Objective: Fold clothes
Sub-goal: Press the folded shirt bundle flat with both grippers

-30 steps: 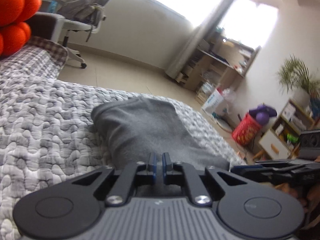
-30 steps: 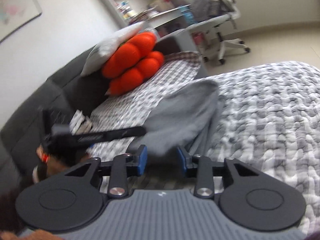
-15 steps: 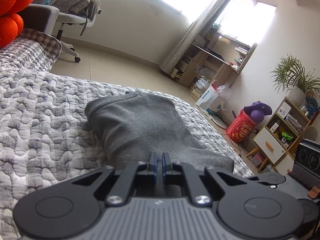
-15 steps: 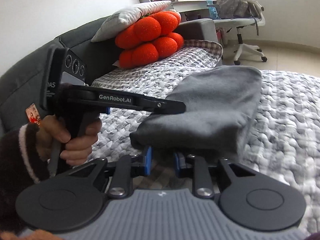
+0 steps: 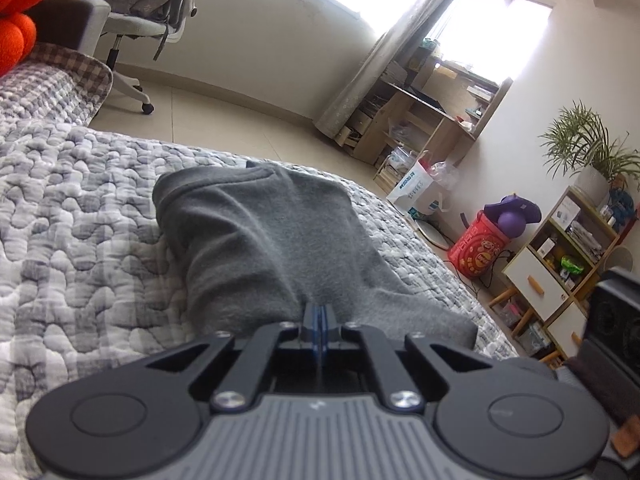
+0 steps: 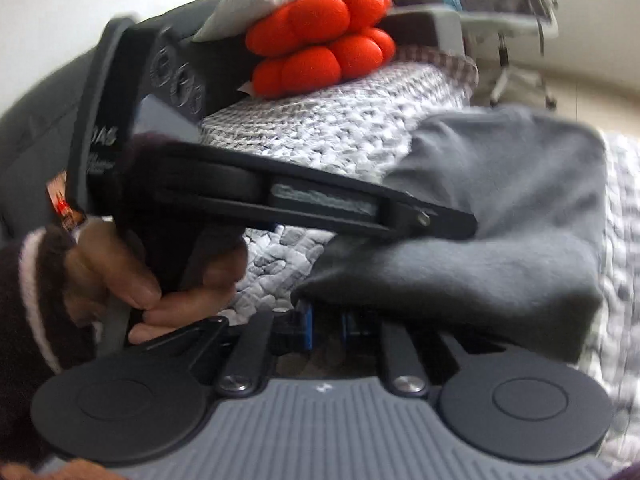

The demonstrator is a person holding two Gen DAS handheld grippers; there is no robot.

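The bed (image 5: 72,216) with its puffy grey-and-white quilt is basically the work surface here, which makes sense since it's big and soft enough to lay a garment flat. On it sits the grey garment (image 5: 272,248), already doubled over into a thick, fairly neat bundle running from the near edge toward the far side of the bed. Can't tell from this alone if another fold is coming or if it's being set down done.

The left hand-held gripper (image 5: 321,320) has its blue pads pressed tight together on the near edge of the cloth, so it's pinching the layers so they don't slide apart. In the right wrist view that same tool reaches in from the left, the person's hand (image 6: 160,280) around its handle, its tip on the bundle.

The right hand-held gripper (image 6: 326,326) sits at the bundle's near left corner with a narrow gap between its pads; the cloth hangs over them and the shot is blurry, so whether it actually has fabric is unclear.
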